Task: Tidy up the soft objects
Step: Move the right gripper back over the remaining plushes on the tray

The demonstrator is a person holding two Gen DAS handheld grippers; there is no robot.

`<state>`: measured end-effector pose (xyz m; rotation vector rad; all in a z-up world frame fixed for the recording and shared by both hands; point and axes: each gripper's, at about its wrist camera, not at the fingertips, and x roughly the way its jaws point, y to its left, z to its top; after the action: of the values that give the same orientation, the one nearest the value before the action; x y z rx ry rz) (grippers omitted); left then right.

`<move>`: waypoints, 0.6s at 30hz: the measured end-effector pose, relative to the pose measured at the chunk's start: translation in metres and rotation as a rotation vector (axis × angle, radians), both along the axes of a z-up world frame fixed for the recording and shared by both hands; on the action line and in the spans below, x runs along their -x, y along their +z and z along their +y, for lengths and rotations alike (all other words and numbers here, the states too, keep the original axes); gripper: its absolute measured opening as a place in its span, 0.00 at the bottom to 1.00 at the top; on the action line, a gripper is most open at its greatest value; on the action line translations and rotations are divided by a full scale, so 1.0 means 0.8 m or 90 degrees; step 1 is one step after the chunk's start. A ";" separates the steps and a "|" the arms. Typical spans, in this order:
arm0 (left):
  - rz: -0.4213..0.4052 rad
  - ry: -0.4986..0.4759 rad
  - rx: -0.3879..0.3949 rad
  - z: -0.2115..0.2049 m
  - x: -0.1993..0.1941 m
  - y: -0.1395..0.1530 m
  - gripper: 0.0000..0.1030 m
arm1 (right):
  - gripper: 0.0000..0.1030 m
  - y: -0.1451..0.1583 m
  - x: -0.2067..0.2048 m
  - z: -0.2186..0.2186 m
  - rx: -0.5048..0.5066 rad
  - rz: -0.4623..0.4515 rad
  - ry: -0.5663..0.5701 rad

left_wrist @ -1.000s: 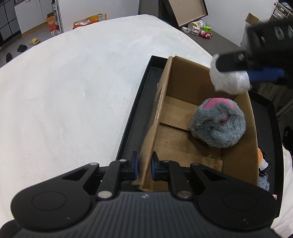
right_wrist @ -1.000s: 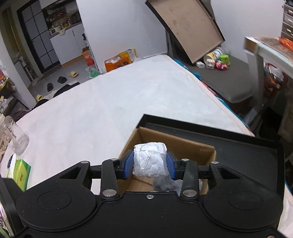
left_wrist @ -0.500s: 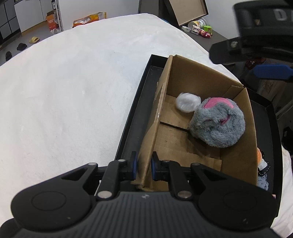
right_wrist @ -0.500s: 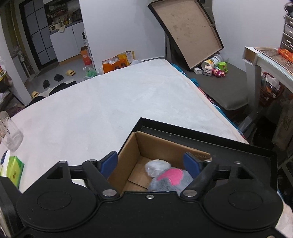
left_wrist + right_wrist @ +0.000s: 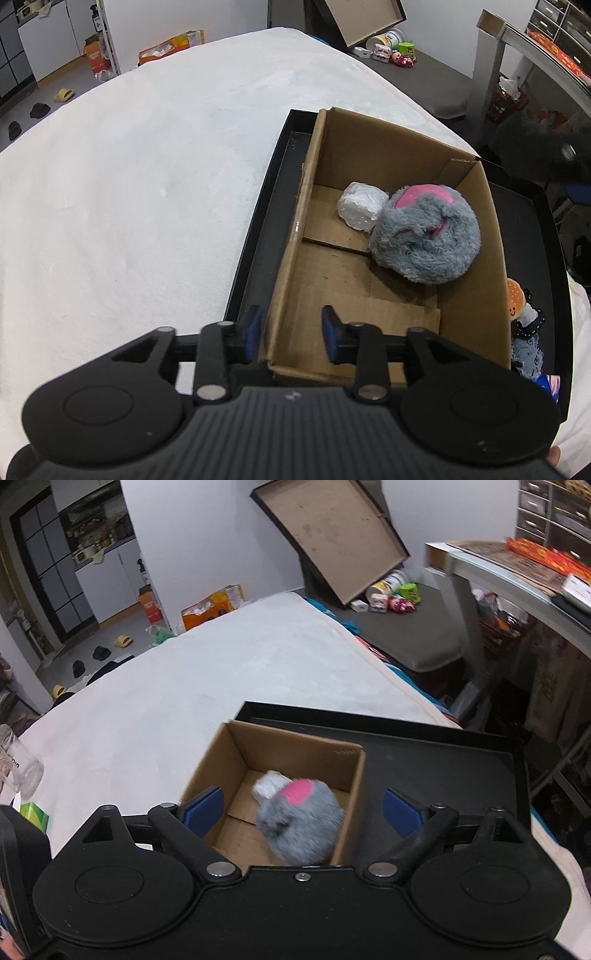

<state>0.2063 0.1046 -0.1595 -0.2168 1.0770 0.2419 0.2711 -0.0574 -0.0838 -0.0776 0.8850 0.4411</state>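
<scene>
1. The left gripper (image 5: 291,332) had just been opening: its blue pads stood apart astride the near left wall of the open brown cardboard box (image 5: 373,155), one outside and one inside, pressing on nothing.
2. The right gripper (image 5: 303,812) had also just been opening; its jaws gaped wide and empty above the box, with nothing between them.
3. Ahead of and below both claws, the crumpled white paper-wrapped wad (image 5: 361,206) lay on the box floor at the far end, touching the fluffy grey plush ball with a pink patch (image 5: 424,232).
4. Both looked light and squashy. I judged the plush best pinched across its round middle, since the fur would give and might slip. The wad's wrapping seemed likely to crease.
5. The box sat inside a shallow black tray (image 5: 258,236) on the white bedcover (image 5: 129,184). Its thin walls looked bendable.
6. The near half of the box floor lay bare, leaving room for more. To the right of the left claw, small toys (image 5: 524,314) crowded the gap between box and tray rim.
</scene>
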 end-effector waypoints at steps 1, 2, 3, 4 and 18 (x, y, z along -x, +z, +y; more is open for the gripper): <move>0.000 -0.002 -0.003 -0.002 0.001 0.001 0.46 | 0.94 -0.001 0.000 -0.006 0.002 0.003 -0.005; 0.000 -0.004 -0.007 -0.004 0.001 0.001 0.49 | 0.94 -0.002 0.001 -0.012 0.002 0.008 -0.009; -0.001 -0.005 -0.011 -0.006 0.001 0.002 0.51 | 0.94 -0.002 0.002 -0.018 0.001 0.010 -0.013; -0.001 -0.007 -0.014 -0.008 0.002 0.003 0.53 | 0.95 -0.002 0.004 -0.024 0.000 0.012 -0.016; 0.003 -0.022 -0.043 -0.026 0.000 0.014 0.69 | 0.95 -0.022 0.019 -0.104 -0.017 0.052 -0.060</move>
<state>0.2059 0.0836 -0.1480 -0.1370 1.0751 0.2471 0.2556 -0.1407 -0.1017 0.0067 0.9583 0.3692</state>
